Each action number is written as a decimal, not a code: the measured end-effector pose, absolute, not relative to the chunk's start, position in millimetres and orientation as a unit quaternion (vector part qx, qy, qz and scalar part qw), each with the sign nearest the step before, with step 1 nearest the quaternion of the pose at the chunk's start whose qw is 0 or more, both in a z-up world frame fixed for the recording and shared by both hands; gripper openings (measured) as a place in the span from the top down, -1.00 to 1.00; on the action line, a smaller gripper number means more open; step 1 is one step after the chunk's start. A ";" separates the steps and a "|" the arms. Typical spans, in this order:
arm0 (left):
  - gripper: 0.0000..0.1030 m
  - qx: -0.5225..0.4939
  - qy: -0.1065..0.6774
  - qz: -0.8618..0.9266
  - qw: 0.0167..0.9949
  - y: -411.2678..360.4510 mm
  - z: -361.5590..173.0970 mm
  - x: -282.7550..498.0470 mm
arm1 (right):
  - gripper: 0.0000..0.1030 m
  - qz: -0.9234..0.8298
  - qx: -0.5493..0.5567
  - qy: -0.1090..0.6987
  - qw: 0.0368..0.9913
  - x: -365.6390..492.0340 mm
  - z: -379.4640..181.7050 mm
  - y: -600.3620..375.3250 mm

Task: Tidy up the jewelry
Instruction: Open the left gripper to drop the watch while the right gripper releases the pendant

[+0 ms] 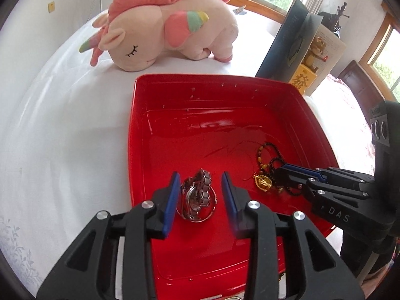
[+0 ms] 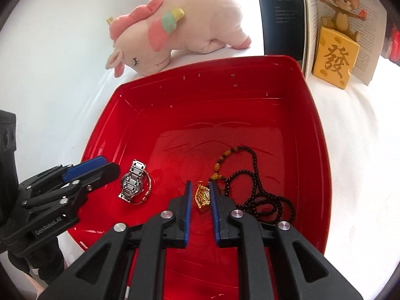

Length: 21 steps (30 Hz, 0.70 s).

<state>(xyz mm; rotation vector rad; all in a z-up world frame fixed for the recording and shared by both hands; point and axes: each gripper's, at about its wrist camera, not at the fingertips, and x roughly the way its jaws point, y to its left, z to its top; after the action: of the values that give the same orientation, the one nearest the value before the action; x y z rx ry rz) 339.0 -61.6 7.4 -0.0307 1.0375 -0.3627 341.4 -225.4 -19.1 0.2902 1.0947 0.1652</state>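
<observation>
Both sets of jaws stand apart over the red tray (image 2: 322, 155), each straddling a piece of jewelry without pressing on it. On the left gripper (image 1: 201, 183) the blue pads have clear gaps to the silver watch (image 1: 197, 195) lying between them. On the right gripper (image 2: 200, 190) the gap is narrower, and the gold pendant (image 2: 202, 196) sits in it with a sliver of red showing on either side.

Largest in the scene is the white cloth-covered surface (image 1: 62, 130), with the tray resting on it at the near side. Beyond the tray's far rim lies a pink plush unicorn (image 1: 172, 25). At the far right an open book (image 2: 280, 12) stands upright, and a yellow block figurine with a brown mouse (image 2: 335, 57) stands in front of its pages.

Inside the tray, the watch lies at the near left on a thin bangle (image 1: 212, 210). A dark beaded necklace (image 2: 257, 182) with a few amber beads sprawls at the right, and the pendant is just to its left.

Only the left wrist view shows the wooden window frames (image 1: 250, 0) behind the unicorn. Only the right wrist view shows the figurine's character and the necklace's full loop. In the left view the right gripper's fingers cover part of the beads.
</observation>
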 end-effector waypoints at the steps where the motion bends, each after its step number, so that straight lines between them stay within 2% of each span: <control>1: 0.34 -0.015 0.492 -0.172 0.854 -62.1 8.8 338.9 | 0.72 0.078 0.135 0.518 0.841 340.2 -17.5 -226.1; 14: 0.33 -0.007 0.460 -0.168 0.872 -60.8 46.4 306.6 | 0.72 0.082 0.142 0.482 0.861 312.4 16.6 -235.6; 21: 0.21 0.007 0.450 -0.171 0.877 -62.0 60.8 276.1 | 0.72 0.094 0.136 0.465 0.870 290.0 35.0 -231.8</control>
<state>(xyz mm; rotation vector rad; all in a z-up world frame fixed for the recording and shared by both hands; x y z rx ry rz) 276.1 -62.0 60.8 0.0140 0.9389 -0.3563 290.0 -231.8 35.0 0.2846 0.9720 0.1958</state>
